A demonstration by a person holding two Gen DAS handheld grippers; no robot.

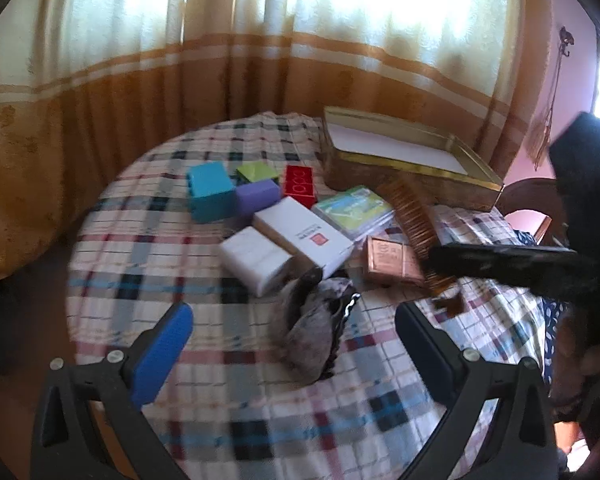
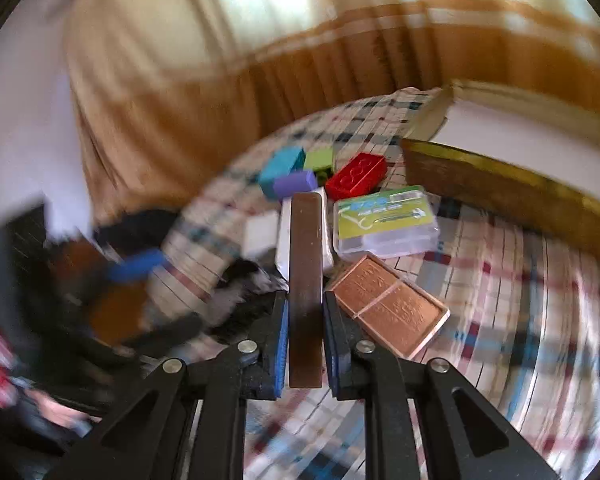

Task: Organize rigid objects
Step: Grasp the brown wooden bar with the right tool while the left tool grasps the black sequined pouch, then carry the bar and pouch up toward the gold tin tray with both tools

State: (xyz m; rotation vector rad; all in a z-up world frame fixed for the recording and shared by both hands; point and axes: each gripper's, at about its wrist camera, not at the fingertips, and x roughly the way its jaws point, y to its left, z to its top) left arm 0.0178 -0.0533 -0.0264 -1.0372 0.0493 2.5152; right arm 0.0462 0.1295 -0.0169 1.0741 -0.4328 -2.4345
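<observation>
The right gripper [image 2: 306, 344] is clamped on the brown comb [image 2: 306, 280], lifted over the checked cloth [image 2: 500, 280]; it looks stiff, light and thin, so holding its flat sides seems best. The left gripper [image 1: 296, 344] hangs wide apart, holding nothing.

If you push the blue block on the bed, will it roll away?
Probably not. The blue block looks boxy with flat faces, so it should slide or tip rather than roll. It sits on a soft checked blanket, which would likely slow it. It touches the purple block, so a push that way may shove that too.
</observation>
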